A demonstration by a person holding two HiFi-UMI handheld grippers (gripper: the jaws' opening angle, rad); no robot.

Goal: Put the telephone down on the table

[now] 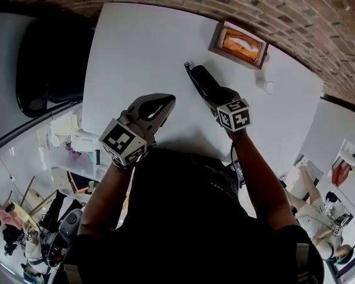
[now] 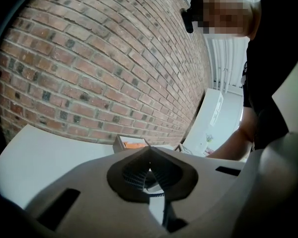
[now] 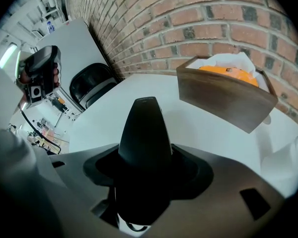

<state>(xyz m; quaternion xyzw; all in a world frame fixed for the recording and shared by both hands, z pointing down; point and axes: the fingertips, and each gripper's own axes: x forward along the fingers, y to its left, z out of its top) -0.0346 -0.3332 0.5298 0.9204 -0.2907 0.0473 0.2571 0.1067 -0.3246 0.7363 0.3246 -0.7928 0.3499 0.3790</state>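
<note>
A black telephone handset (image 1: 202, 80) points away from me over the white table (image 1: 142, 52), and my right gripper (image 1: 220, 102) is shut on its near end. In the right gripper view the handset (image 3: 144, 133) sticks out from between the jaws, its tip aimed across the table (image 3: 198, 128). I cannot tell whether it touches the tabletop. My left gripper (image 1: 158, 108) hovers above the table's near edge, to the left of the handset. Its ribbed pads (image 2: 139, 171) meet with nothing between them.
A wooden box (image 1: 239, 43) with something orange in it stands at the far right by the brick wall, also seen as the box (image 3: 223, 95) close ahead of the handset. A small white object (image 1: 269, 87) lies right of it. A black chair (image 1: 47, 64) stands left of the table.
</note>
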